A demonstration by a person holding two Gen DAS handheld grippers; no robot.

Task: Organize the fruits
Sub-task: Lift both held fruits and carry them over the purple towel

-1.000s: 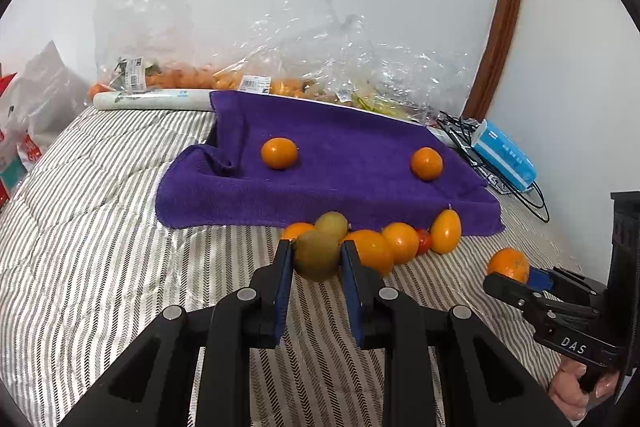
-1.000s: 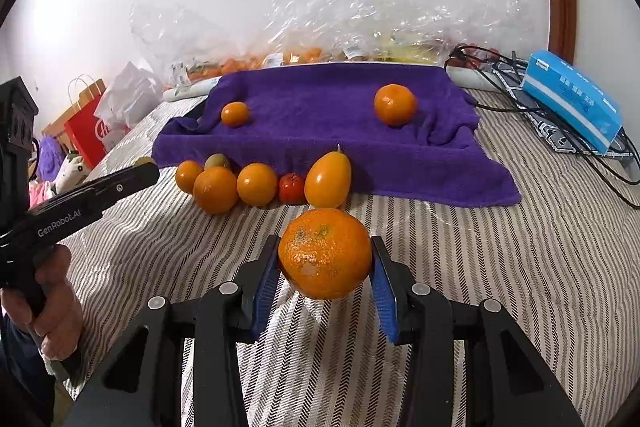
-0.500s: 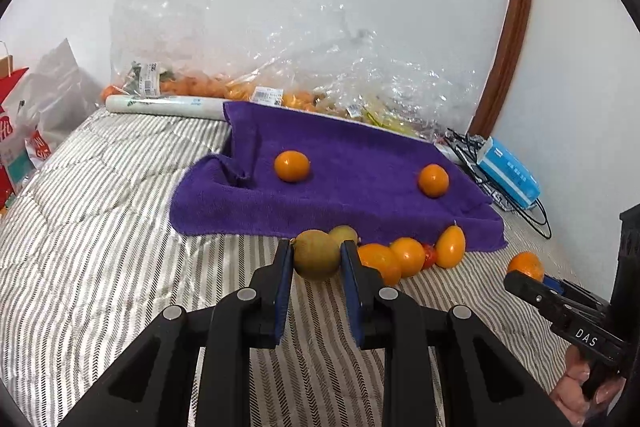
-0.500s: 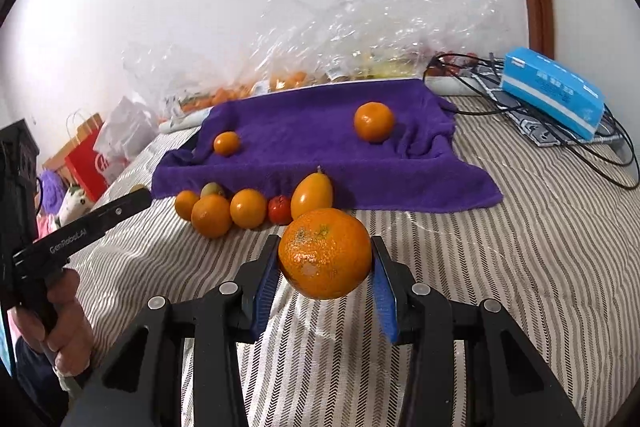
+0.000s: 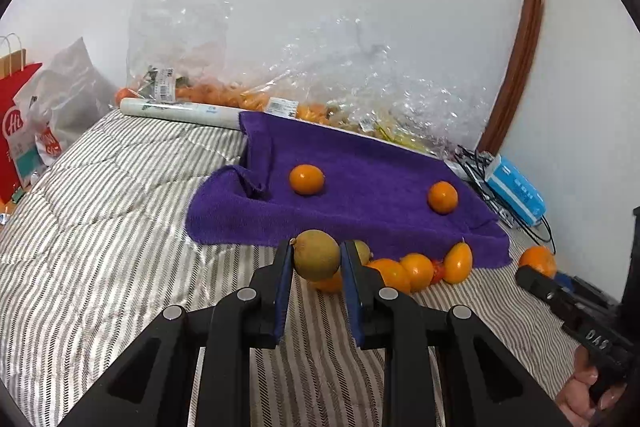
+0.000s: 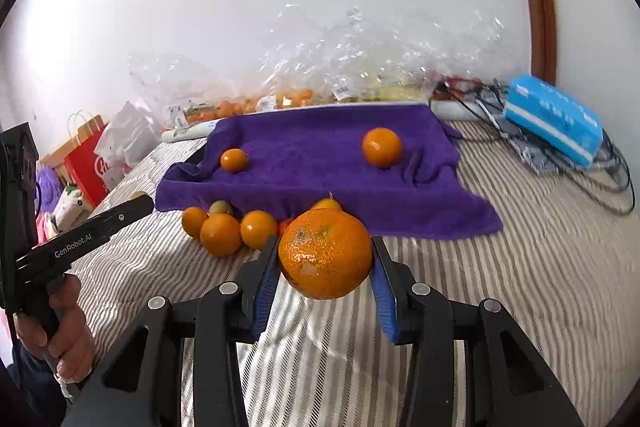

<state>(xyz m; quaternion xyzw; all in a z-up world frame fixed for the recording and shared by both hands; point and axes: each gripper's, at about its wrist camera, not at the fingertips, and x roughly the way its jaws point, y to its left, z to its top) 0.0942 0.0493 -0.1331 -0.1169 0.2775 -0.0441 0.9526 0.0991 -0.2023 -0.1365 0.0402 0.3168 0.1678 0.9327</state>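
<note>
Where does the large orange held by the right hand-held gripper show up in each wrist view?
Left wrist view: the large orange sits at far right, past the purple towel's corner, above the right hand-held gripper.
Right wrist view: the orange is at centre, clamped between the blue pads.
Shared landmark: the purple towel with two oranges on it.

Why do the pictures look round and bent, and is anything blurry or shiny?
Left wrist view: fisheye lens bows the brown door frame and darkens the corners; the green-brown fruit is sharp. Right wrist view: same curving; glare sparkles on the clear plastic bags; the big orange shows small highlights and casts a soft shadow on the striped bedcover.
</note>
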